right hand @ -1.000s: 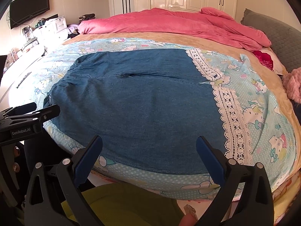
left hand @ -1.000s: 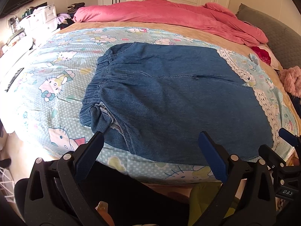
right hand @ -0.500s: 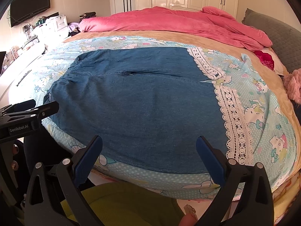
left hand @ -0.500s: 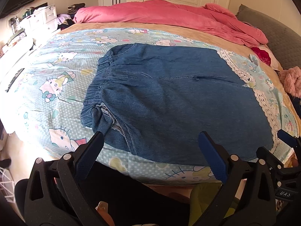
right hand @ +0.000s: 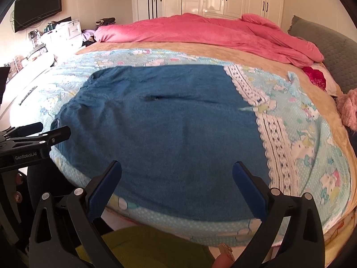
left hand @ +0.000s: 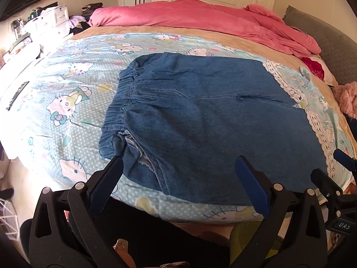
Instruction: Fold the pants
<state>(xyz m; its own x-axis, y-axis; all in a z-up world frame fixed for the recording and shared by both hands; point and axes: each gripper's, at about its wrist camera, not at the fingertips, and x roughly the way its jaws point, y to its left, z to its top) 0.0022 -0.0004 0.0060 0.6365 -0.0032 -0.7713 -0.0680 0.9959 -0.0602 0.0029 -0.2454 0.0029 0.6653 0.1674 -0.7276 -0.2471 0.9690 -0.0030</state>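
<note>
Since nothing's been pinched yet, both tools just hang off the near edge of the bed: left gripper (left hand: 178, 178) at the bottom of its own frame with blue-padded fingers (left hand: 104, 185) spread wide and empty, right gripper (right hand: 176, 183) same deal, wide apart, holding nothing. Blue denim pants with a gathered elastic waistband (left hand: 200, 120) spread flat across the middle of both frames, on top of a light blue cartoon-cat bedsheet (left hand: 67, 102). Waistband at centre-left in the left view, bunched and a bit rumpled near the lower-left corner where some paler inner fabric peeks out; legs running off toward a white lace trim strip (right hand: 276, 134) at centre-right. Probably laid out sideways like that so each tool gets its own end, waistband side for the left, leg-hem side for the right. Looks like the fold hasn't started, though hard to say if the legs are already doubled over. Crumpled pink duvet (right hand: 200, 33) shoved up to the top of the frame, likely to keep the working area free. Right view slightly blurred, so fine seams there not readable. Guessing next up: nipping the near edge, minding that rumpled corner.
</note>
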